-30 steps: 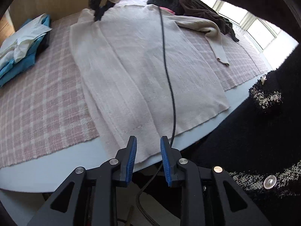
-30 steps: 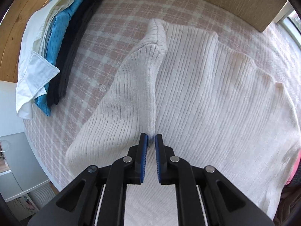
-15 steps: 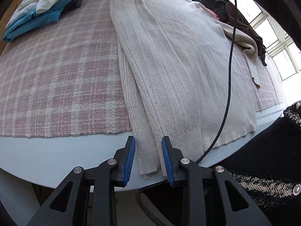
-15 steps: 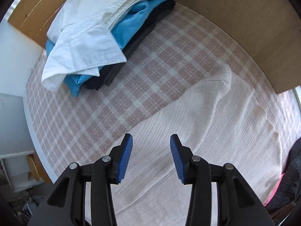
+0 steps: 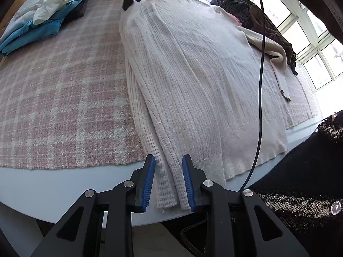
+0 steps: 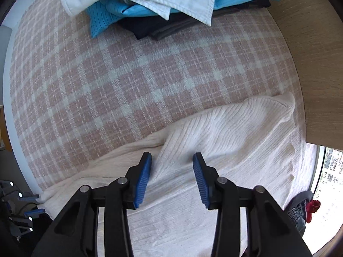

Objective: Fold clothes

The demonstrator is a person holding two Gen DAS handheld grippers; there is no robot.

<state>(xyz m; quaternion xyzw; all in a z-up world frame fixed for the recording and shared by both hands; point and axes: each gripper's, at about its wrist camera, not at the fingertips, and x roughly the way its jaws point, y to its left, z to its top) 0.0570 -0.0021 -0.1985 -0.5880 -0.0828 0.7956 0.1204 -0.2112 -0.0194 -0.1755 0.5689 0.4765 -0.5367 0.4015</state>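
I see the table [image 5: 53,184] first, pale at its near edge and covered by a pink checked cloth [image 5: 64,98]. Spread across that cloth lies the cream ribbed sweater [image 5: 193,81], its left side folded in over the body so a long sleeve [image 5: 169,177] runs down to the near table edge. The other sleeve trails off to the far right beside a heap of dark clothes [image 5: 257,10] by the window. At the far left corner sits a stack of folded clothes [image 5: 42,17], white on top, blue beneath, dark at the bottom; from my right camera it rests on the cloth, well apart from the sweater.

A black cable [image 5: 260,85] hangs across the left view, over the sweater. At lower right I see a person's black knit top [image 5: 300,171] with pale flecks.

My left gripper [image 5: 167,182] is spread open, its blue pads on either side of the sleeve's cuff end at the table edge, not clamped. My right gripper [image 6: 172,178] is also spread wide, poised over a raised ridge of the sweater near its shoulder; I cannot tell whether the pads touch the knit.
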